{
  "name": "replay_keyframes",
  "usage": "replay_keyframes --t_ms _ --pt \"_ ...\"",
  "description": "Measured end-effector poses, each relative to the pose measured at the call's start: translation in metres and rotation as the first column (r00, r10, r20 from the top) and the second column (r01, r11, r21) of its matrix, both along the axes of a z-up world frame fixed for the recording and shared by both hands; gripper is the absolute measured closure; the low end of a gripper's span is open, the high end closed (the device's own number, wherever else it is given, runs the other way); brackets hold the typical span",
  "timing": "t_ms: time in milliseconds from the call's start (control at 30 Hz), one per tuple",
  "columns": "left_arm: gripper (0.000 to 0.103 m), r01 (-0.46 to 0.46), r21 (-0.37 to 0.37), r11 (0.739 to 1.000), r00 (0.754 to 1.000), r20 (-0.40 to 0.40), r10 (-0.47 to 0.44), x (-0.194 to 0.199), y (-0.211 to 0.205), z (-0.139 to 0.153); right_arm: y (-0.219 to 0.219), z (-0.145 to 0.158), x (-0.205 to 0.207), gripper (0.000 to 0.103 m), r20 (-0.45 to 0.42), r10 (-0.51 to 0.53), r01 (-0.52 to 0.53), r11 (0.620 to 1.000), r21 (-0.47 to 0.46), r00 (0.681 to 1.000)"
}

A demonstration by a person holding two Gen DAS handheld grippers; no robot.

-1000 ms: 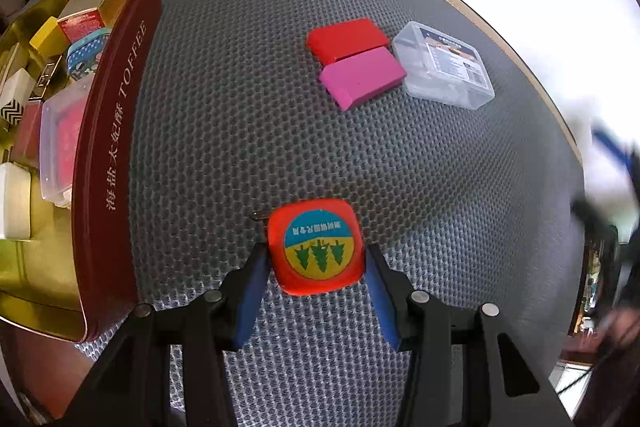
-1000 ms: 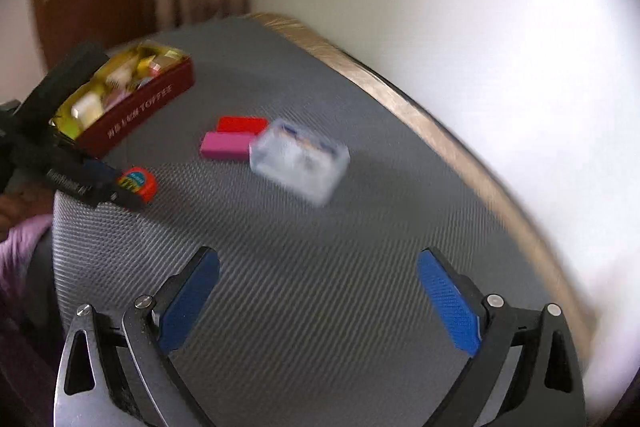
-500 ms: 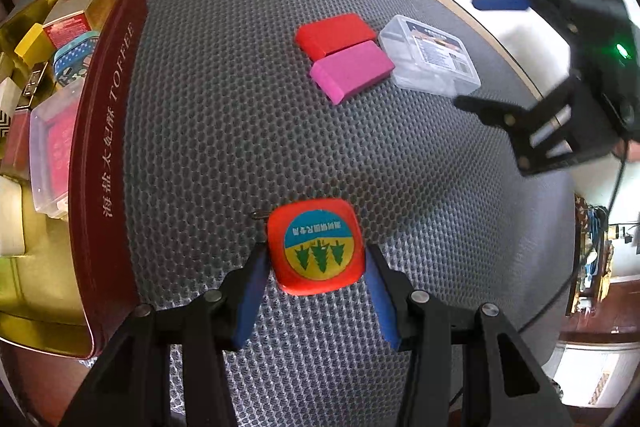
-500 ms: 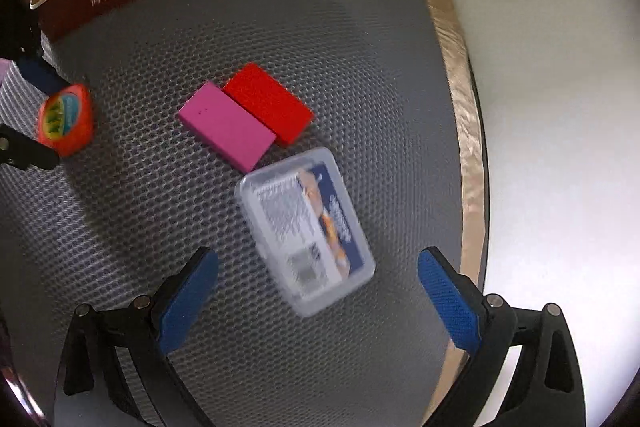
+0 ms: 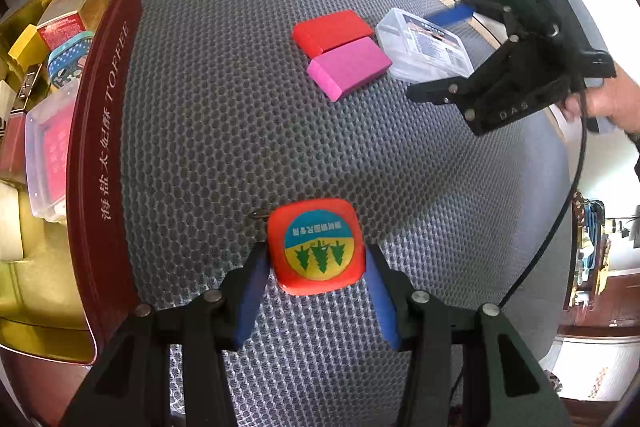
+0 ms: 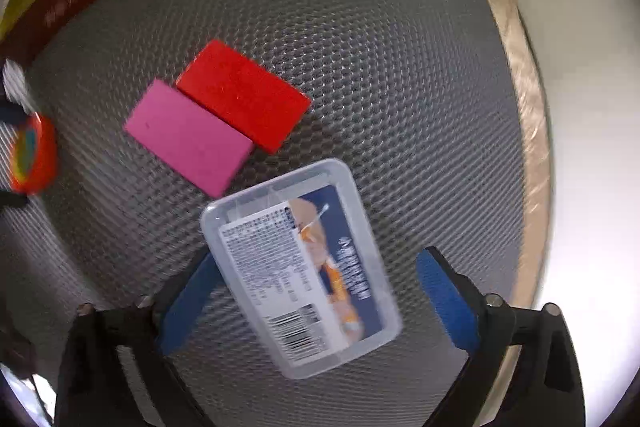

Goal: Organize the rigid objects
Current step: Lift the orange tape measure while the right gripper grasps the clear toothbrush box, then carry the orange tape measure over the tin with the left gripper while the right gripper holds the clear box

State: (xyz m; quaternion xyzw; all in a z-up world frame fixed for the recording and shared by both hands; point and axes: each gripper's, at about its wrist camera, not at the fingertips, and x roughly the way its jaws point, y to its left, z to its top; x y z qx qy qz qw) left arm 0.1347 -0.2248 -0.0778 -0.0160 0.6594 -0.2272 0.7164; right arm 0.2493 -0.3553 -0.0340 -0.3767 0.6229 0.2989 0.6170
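The dark red tin (image 5: 105, 131) reads "TOFFEE" after Chinese characters on its side wall. The right gripper (image 5: 440, 55) body bears "DAS".

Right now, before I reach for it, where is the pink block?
The pink block lies on the grey mat, flush against the red block, its corner near the clear plastic box.

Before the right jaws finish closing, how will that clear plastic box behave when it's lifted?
The clear plastic box looks rigid but thin-walled, so it may flex under a hard squeeze. Its smooth walls could slip on the right gripper pads, whose jaws are closing around it at a skew. It appears light for its size, lying flat on the mesh mat.
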Motion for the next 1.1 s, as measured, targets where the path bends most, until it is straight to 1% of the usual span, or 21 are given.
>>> replay_keyframes --t_ms 33,67,133,200,233,300,367,400,467,500,567,600,700,767,867,933,967,1000,1033,1100 --pt "0.054 0.002 -0.001 1.000 1.000 0.002 -0.002 0.000 0.001 0.000 -0.003 0.002 0.002 0.030 -0.011 -0.036 0.037 0.999 0.027 0.999" --pt "0.054 0.005 -0.001 1.000 1.000 0.003 -0.005 -0.002 0.002 0.005 -0.006 0.007 0.001 0.035 0.009 -0.072 0.072 0.996 0.046 0.997" --pt "0.054 0.012 0.004 1.000 1.000 0.015 -0.012 -0.005 0.001 0.008 -0.015 0.013 -0.006 0.037 0.073 -0.147 0.143 0.988 0.064 0.986" --pt "0.054 0.024 0.012 1.000 0.999 0.027 -0.025 -0.008 -0.001 0.009 -0.023 0.018 -0.018 0.038 0.110 -0.213 0.202 0.974 0.104 0.971" --pt "0.054 0.029 0.013 0.999 0.999 0.037 -0.030 -0.011 -0.002 0.009 -0.027 0.021 -0.024 0.039 0.131 -0.251 0.236 0.964 0.120 0.959" --pt "0.054 0.043 0.015 0.999 0.997 0.056 -0.044 -0.016 -0.005 0.007 -0.036 0.029 -0.042 0.039 0.156 -0.340 0.311 0.933 0.181 0.928" --pt "0.054 0.065 0.012 0.998 0.994 0.089 -0.066 -0.019 -0.005 0.007 -0.049 0.039 -0.063 0.039 0.163 -0.442 0.398 0.884 0.245 0.882" --pt "0.054 0.078 0.015 0.997 0.992 0.103 -0.079 -0.021 -0.006 0.007 -0.055 0.046 -0.073 0.039 0.163 -0.493 0.437 0.852 0.286 0.855" --pt "0.054 0.096 0.020 0.995 0.987 0.129 -0.097 -0.025 -0.005 0.007 -0.062 0.055 -0.102 0.039 0.148 -0.581 0.498 0.782 0.375 0.801" --pt "0.054 0.102 0.021 0.995 0.985 0.139 -0.104 -0.026 -0.006 0.007 -0.065 0.061 -0.115 0.039 0.143 -0.625 0.525 0.741 0.418 0.768" --pt "0.054 0.112 0.028 0.993 0.981 0.155 -0.115 -0.031 -0.005 0.007 -0.067 0.072 -0.147 0.039 0.122 -0.689 0.562 0.669 0.487 0.715" --pt "0.054 0.116 0.031 0.993 0.980 0.159 -0.120 -0.032 -0.005 0.008 -0.067 0.076 -0.162 0.039 0.112 -0.722 0.577 0.627 0.524 0.683" --pt "0.054 0.127 0.040 0.991 0.975 0.177 -0.132 -0.040 -0.003 0.013 -0.063 0.087 -0.231 0.039 0.113 -0.779 0.595 0.555 0.582 0.617" --pt "0.054 0.135 0.043 0.990 0.971 0.193 -0.141 -0.047 0.000 0.017 -0.061 0.090 -0.247 0.039 0.108 -0.804 0.596 0.516 0.615 0.585" --pt "0.054 0.131 0.044 0.990 0.970 0.201 -0.137 -0.054 0.006 0.028 -0.065 0.090 -0.259 0.039 0.082 -0.837 0.613 0.458 0.644 0.540" --pt "0.055 0.132 0.030 0.991 0.967 0.216 -0.136 -0.056 0.005 0.041 -0.069 0.086 -0.260 0.039 0.064 -0.851 0.621 0.430 0.655 0.521" --pt "0.058 0.135 0.030 0.990 0.963 0.231 -0.138 -0.058 0.007 0.047 -0.072 0.090 -0.265 0.039 0.057 -0.855 0.622 0.419 0.661 0.516" --pt "0.069 0.139 0.029 0.990 0.959 0.245 -0.142 -0.060 0.009 0.053 -0.072 0.090 -0.269 0.039 0.054 -0.857 0.624 0.414 0.663 0.512" --pt "0.084 0.151 0.032 0.988 0.954 0.256 -0.154 -0.064 0.011 0.059 -0.071 0.089 -0.272 0.039 0.059 -0.859 0.623 0.414 0.664 0.508" --pt "0.085 0.151 0.021 0.988 0.953 0.262 -0.151 -0.065 0.018 0.069 -0.071 0.092 -0.279 0.039 0.055 -0.862 0.623 0.407 0.668 0.504"
